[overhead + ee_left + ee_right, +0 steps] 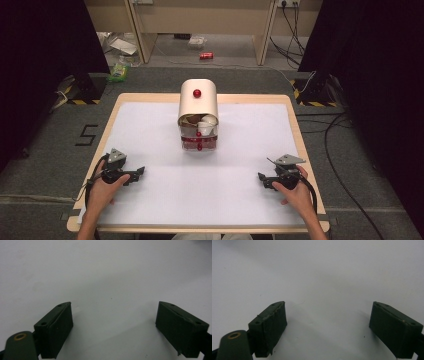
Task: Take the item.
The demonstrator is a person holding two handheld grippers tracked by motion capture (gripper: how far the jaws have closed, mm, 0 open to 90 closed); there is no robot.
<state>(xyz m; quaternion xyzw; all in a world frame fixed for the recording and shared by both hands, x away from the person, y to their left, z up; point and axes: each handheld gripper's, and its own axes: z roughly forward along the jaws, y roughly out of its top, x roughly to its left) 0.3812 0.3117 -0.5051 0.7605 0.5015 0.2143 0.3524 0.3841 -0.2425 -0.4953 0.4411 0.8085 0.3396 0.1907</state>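
Fingers [53,332] of both the left gripper [139,173] and right gripper [262,179] gape empty; the far cream container [198,102] looks light, stiff, smooth, best pinched by its red knob [197,93].

floor: grey carpet [40,165] | wooden desk [200,20] behind | black curtains [45,40] both sides

Both claws rested low, well apart.
The left claw [142,171] and the right claw [260,177] each sat in a hand, tips pointing inward, jaws spread wide with nothing between them.
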